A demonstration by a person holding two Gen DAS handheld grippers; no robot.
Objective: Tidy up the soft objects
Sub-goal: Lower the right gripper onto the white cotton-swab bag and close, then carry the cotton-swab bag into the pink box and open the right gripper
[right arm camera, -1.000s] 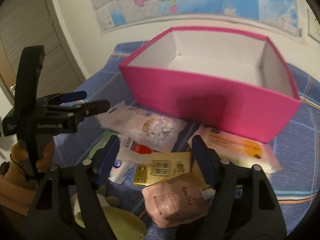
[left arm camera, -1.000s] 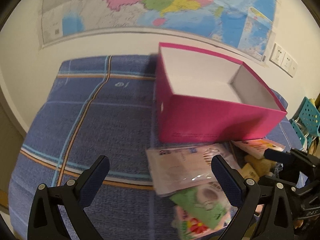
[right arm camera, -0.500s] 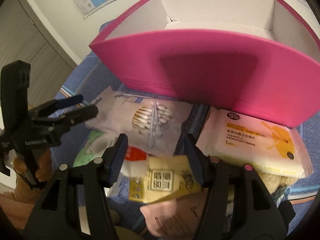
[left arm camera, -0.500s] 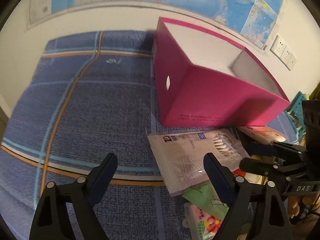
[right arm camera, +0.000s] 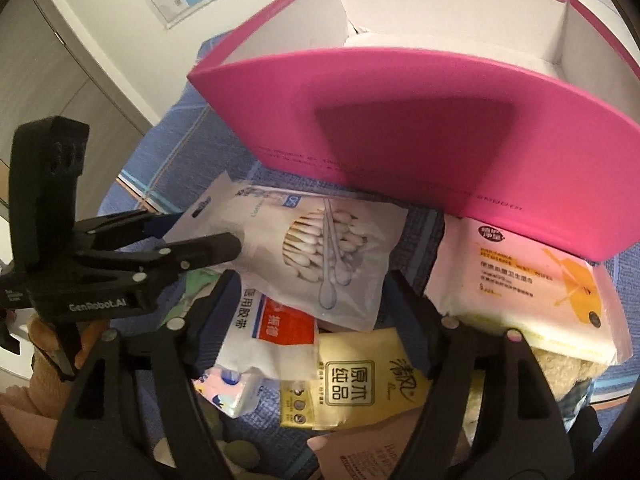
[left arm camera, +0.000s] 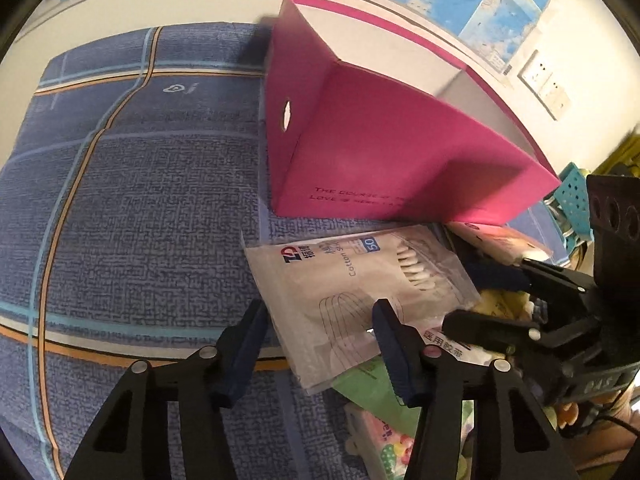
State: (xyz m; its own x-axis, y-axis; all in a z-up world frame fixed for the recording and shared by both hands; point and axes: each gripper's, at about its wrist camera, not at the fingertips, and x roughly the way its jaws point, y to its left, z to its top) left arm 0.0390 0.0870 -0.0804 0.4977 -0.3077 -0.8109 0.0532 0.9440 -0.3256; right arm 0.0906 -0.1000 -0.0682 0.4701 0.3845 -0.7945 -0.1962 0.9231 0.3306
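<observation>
Left hand-held gripper (left arm camera: 318,320) open at moderate width, its fingers straddling the near corner of the cotton swab pack (left arm camera: 352,284), not clamped. Right hand-held gripper (right arm camera: 310,304) open wide over the packet pile. Swab pack lies flat on the blue-clothed bench (left arm camera: 120,200), just in front of the pink box (right arm camera: 420,128).

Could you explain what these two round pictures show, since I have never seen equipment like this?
There is no robot: a person holds a pair of tongs in each hand, each with a wide-angle camera looking along its fingers. One picture is from the left tongs, the other from the right tongs; each also sees the other pair from the side. On the blue cloth stands an open pink box. In front lie soft packets: a cotton swab bag, an orange-printed wipes pack and a yellow tissue pack. Both tongs are open and hold nothing; the left ones straddle the swab bag's corner.
</observation>
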